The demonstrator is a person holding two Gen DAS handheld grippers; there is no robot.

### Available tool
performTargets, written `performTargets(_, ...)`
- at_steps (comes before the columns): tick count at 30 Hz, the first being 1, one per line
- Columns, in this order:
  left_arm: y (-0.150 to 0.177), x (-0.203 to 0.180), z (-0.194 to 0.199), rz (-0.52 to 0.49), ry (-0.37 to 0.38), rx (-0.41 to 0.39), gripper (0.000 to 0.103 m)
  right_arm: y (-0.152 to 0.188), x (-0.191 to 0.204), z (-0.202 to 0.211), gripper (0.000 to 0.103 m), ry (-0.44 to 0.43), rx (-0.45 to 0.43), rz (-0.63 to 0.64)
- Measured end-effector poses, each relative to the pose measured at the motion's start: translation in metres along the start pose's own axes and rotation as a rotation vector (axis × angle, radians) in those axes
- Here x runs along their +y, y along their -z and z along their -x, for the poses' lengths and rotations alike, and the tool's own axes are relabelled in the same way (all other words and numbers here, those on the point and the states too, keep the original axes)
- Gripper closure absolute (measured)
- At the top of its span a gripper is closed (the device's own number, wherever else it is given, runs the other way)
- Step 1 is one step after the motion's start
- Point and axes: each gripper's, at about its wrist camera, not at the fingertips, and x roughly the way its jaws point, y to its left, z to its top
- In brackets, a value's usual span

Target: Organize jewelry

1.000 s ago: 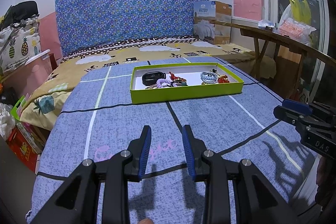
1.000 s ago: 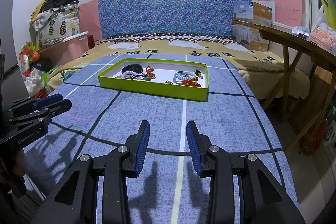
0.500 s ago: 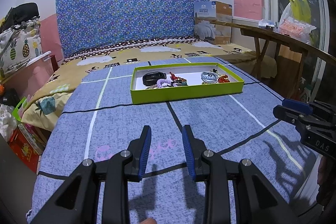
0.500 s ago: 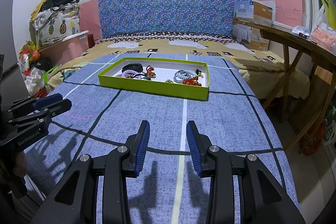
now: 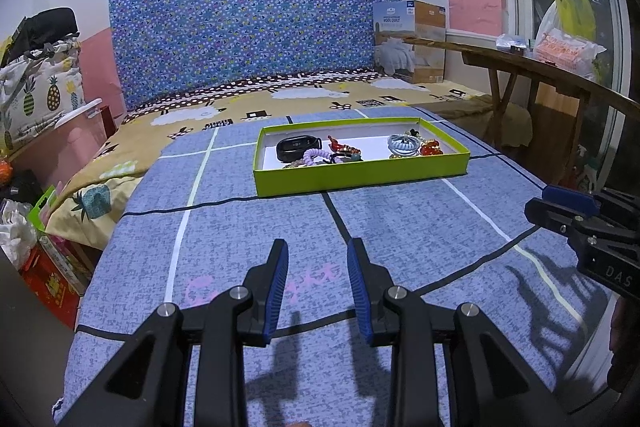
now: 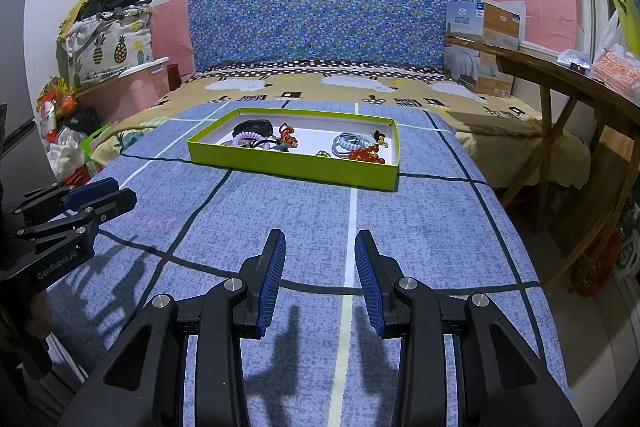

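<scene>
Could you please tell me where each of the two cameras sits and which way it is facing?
Left wrist: on the left gripper, facing down the bed at the green tray; its open fingers show, and the right gripper at the right edge.
Right wrist: on the right gripper, same heading; the left gripper shows at the left edge.
Shared: tray, blue headboard, blue sheet.

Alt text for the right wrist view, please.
The right hand-held gripper, open and empty, hovers over a blue checked bedspread, aimed at a green tray of jumbled jewelry farther up the bed. The left hand-held gripper shows at the left edge; a blue floral headboard stands behind.
</scene>
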Motion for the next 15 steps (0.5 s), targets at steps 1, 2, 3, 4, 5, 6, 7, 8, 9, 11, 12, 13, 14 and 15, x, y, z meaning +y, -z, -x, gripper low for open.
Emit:
performTargets(1,0.0001,-0.0004,-0.0002,-0.001,0.000,0.000,0.071,0.0001,-0.0002,-0.0001,0.066,0.000,0.001,0.000)
performTargets(2,0.0002,0.0001,-0.0001,-0.002,-0.001,0.000,0.071,-0.0003,0.0004,0.0001,0.066,-0.001,0.000,-0.001)
performTargets(3,0.0005,0.0000,-0.0002,-0.003,-0.003,-0.001,0.071,-0.0004,0.0006,0.0001,0.066,-0.001,0.000,0.000)
performTargets(4,0.0009,-0.0001,-0.0004,-0.003,-0.005,0.000,0.071,-0.0004,0.0006,0.0001,0.066,-0.001,0.001,0.000)
performTargets(5,0.0008,-0.0006,-0.0004,-0.001,-0.003,0.001,0.071,0.0004,0.0007,-0.0003,0.066,-0.001,0.002,0.001)
performTargets(6,0.0009,-0.0007,-0.0008,0.000,-0.004,0.002,0.071,0.0005,0.0009,-0.0004,0.066,0.000,0.002,0.001)
performTargets(7,0.0011,-0.0004,-0.0011,0.001,-0.002,0.004,0.071,0.0010,0.0002,-0.0002,0.066,0.000,0.002,0.002)
performTargets(8,0.0013,-0.0005,-0.0014,0.002,-0.002,0.006,0.071,0.0005,0.0010,-0.0004,0.066,0.000,0.002,0.002)
performTargets(9,0.0017,-0.0006,-0.0018,0.001,-0.002,0.008,0.071,0.0007,0.0007,-0.0004,0.066,0.000,0.002,0.002)
performTargets(11,0.0023,-0.0007,-0.0025,0.001,0.001,0.013,0.071,0.0003,0.0011,-0.0003,0.066,0.000,0.002,0.002)
performTargets(12,0.0025,-0.0017,-0.0027,0.001,0.001,0.014,0.071,0.0002,0.0013,-0.0004,0.066,0.000,0.001,0.002)
performTargets(13,0.0026,-0.0016,-0.0028,0.001,0.000,0.014,0.071,0.0002,0.0013,-0.0004,0.066,0.000,0.002,0.002)
performTargets(14,0.0026,-0.0021,-0.0029,0.001,0.003,0.014,0.071,0.0002,0.0012,-0.0003,0.066,0.000,0.003,0.001)
performTargets(15,0.0027,-0.0015,-0.0028,0.003,0.006,0.014,0.071,0.0001,0.0014,-0.0002,0.066,0.000,0.002,0.002)
